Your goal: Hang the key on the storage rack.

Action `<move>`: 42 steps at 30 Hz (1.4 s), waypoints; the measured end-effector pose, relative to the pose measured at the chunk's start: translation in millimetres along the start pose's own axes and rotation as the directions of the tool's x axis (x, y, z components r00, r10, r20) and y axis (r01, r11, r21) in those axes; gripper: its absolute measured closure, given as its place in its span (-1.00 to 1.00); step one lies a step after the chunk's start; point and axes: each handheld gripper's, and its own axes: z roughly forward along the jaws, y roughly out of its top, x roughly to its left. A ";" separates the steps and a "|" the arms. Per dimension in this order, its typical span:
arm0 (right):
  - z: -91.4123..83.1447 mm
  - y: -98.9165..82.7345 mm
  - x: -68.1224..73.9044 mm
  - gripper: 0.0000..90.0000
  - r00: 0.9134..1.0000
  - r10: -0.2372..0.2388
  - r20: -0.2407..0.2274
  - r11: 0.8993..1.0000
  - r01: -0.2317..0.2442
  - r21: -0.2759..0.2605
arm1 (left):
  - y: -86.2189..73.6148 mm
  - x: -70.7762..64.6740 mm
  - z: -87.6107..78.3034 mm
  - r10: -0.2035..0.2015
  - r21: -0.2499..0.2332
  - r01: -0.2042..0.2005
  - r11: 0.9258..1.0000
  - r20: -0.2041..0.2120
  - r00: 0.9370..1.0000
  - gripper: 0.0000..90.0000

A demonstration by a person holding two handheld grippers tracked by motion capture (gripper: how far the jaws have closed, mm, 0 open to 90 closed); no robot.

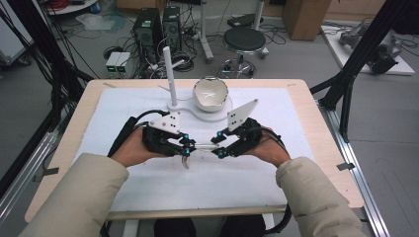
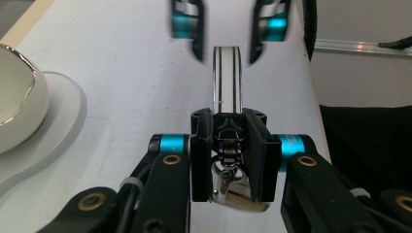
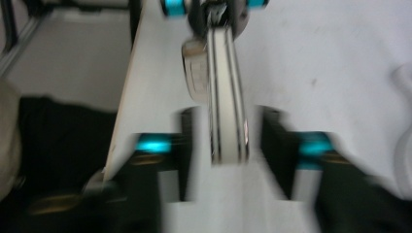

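Bracelet (image 2: pixel 227 77) clamped in left gripper (image 2: pixel 228 160), right gripper (image 3: pixel 226 160) jaws apart.

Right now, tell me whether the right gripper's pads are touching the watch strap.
Apart. The right gripper view shows the right gripper with white table on both sides of the strap; the left gripper clamps the clasp end.

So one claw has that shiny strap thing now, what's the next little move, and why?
Probably draw the right claw straight back, away from the strap. The left claw is clamped on the strap's metal clasp end, while the right claw's jaws stand apart on either side of the free end, no longer pressing it. Backing off first would avoid knocking the strap before the left hand carries it anywhere.
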 end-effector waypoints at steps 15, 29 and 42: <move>-49.8 -56.7 10.0 -0.99 0.896 0.281 0.343 0.938 -0.182 -0.293 | -13.6 19.4 -7.9 -0.066 -0.080 0.062 0.995 -0.048 0.997 0.65; -76.5 -133.5 40.4 -0.99 0.796 0.400 0.455 0.867 -0.167 -0.470 | -35.0 52.5 -39.8 -0.228 -0.263 0.181 0.948 -0.157 0.961 0.65; -71.5 -172.6 51.5 -0.99 0.726 0.484 0.489 0.804 -0.147 -0.576 | -55.8 92.5 -61.5 -0.350 -0.353 0.265 0.898 -0.205 0.914 0.65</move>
